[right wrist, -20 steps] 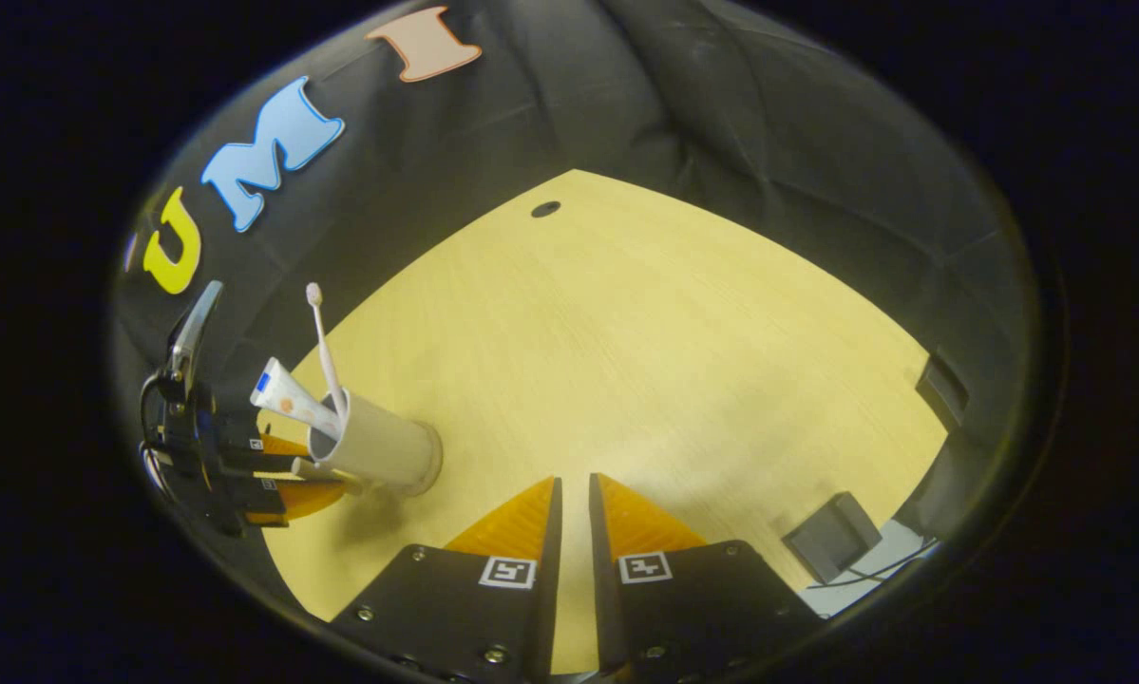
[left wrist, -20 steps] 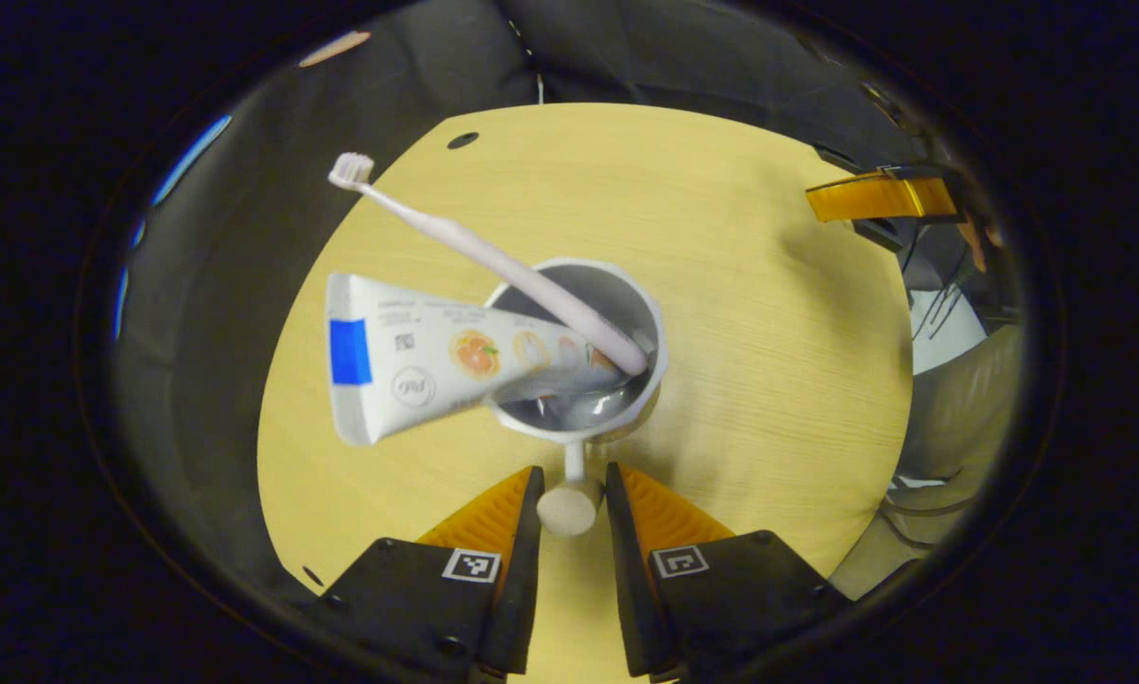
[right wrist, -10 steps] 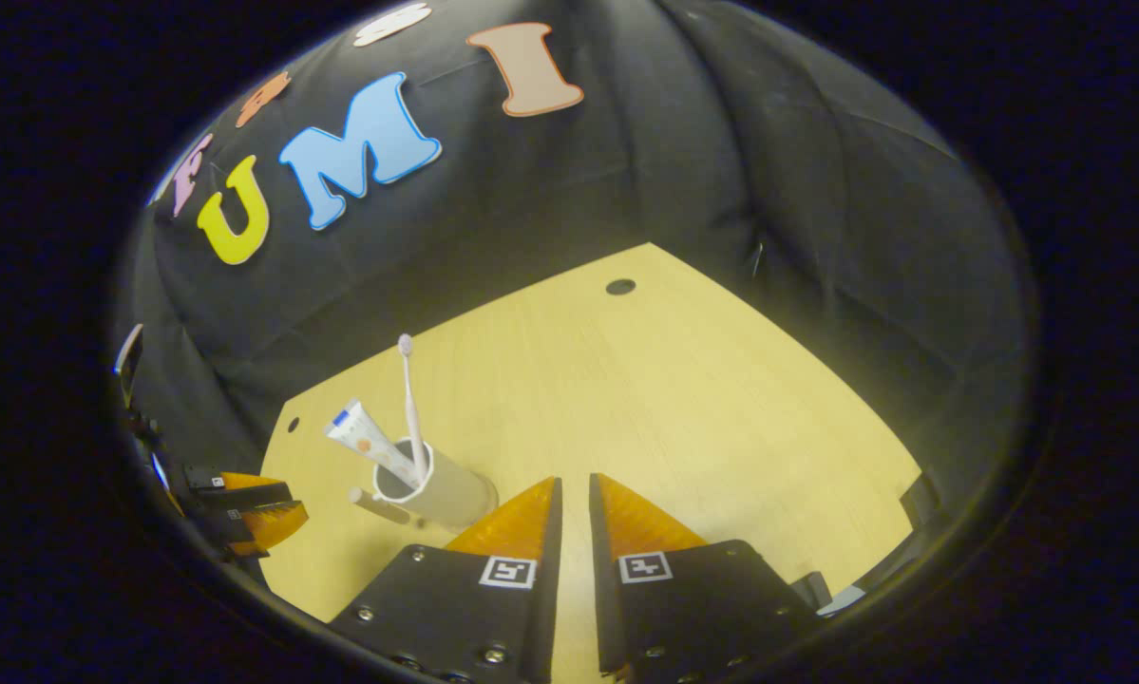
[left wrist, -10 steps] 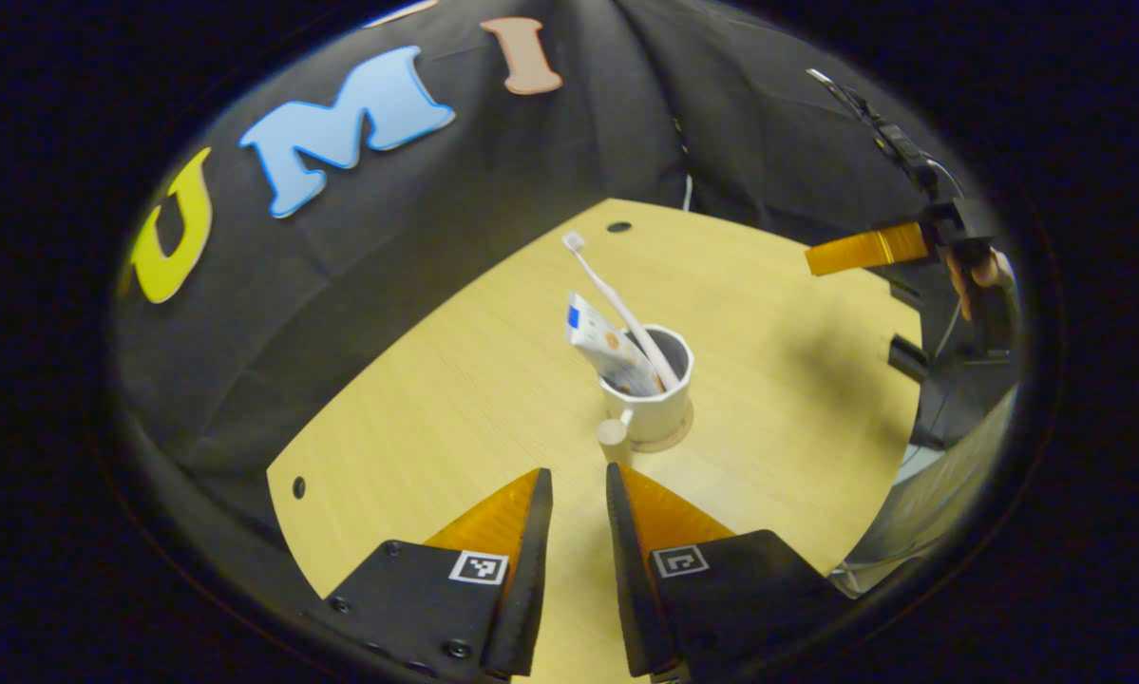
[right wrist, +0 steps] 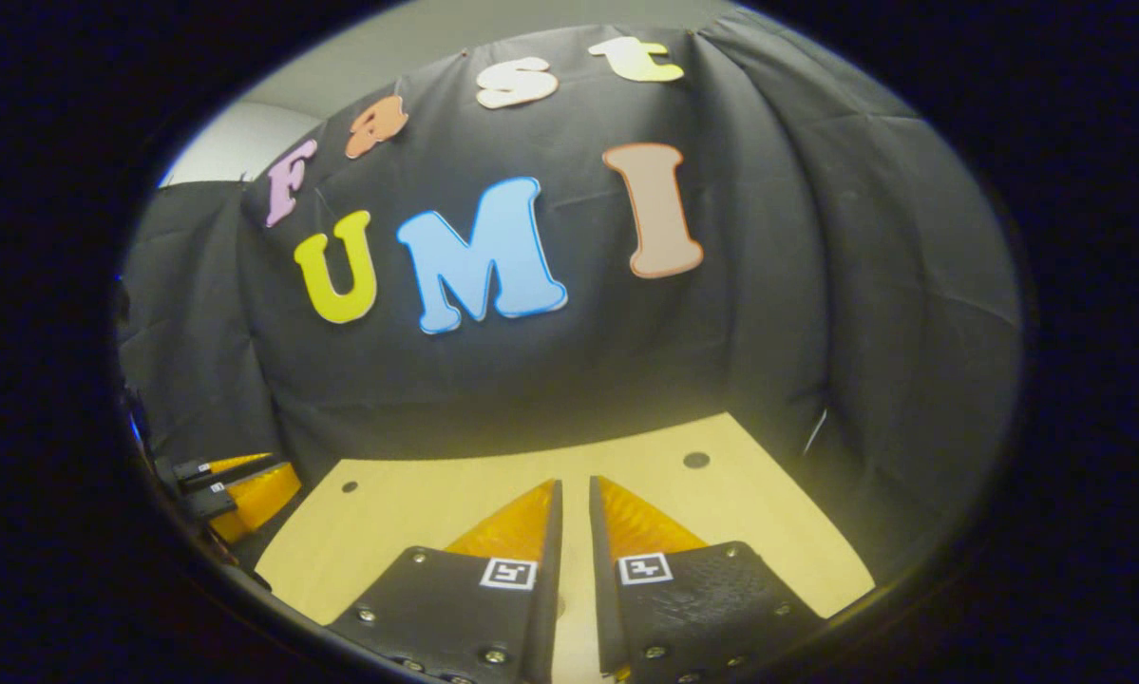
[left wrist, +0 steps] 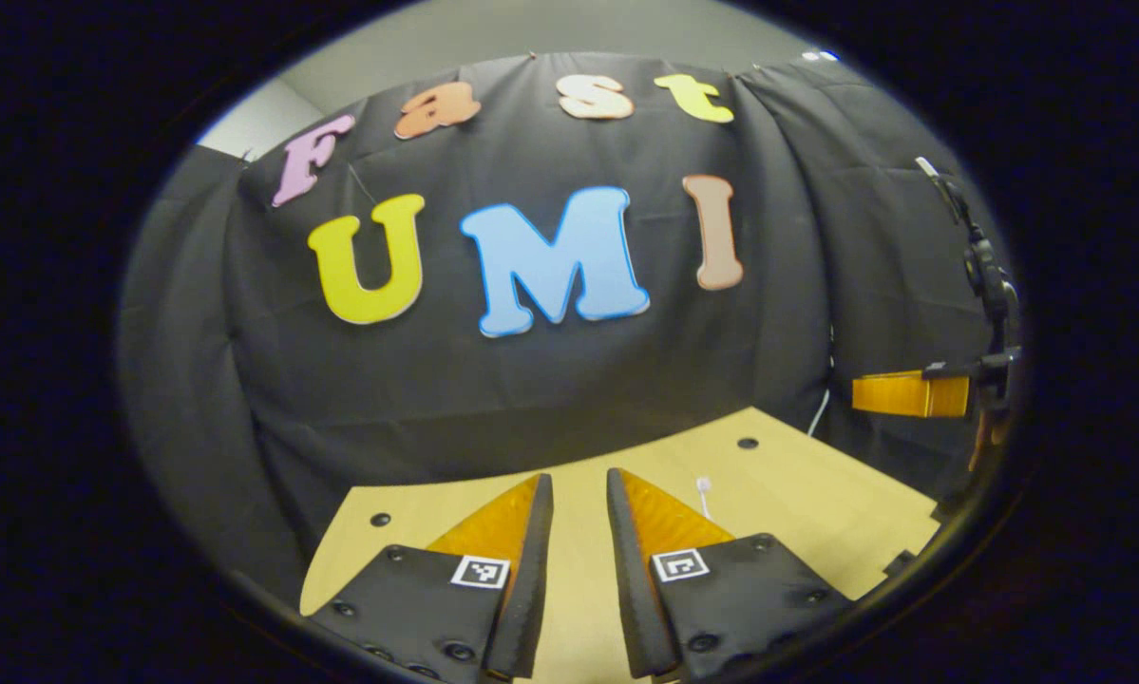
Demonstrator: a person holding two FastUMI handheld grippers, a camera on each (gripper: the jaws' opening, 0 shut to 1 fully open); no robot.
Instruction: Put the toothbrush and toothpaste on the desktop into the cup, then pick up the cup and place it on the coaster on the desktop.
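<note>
In the left gripper view, my left gripper [left wrist: 578, 484] is level over the wooden table [left wrist: 816, 503], narrowly open with nothing between its fingers. The white toothbrush head [left wrist: 703, 486] peeks up just beyond its right finger; the cup, toothpaste and coaster are hidden. My right gripper [left wrist: 911, 394] hangs in the air at the far right. In the right gripper view, my right gripper [right wrist: 572, 489] is shut and empty above the table [right wrist: 721, 513]. My left gripper [right wrist: 246, 484] sits at that view's left edge.
The black cloth wall stands right behind the table's far edge. Small dark holes [left wrist: 747, 443] [right wrist: 695, 460] mark the tabletop near its back corners. A cable [left wrist: 987, 275] hangs above my right gripper.
My left gripper let go of the cup's handle and drew back. Both grippers tilted up from looking down at the table to facing the wall, and the cup dropped out of sight.
</note>
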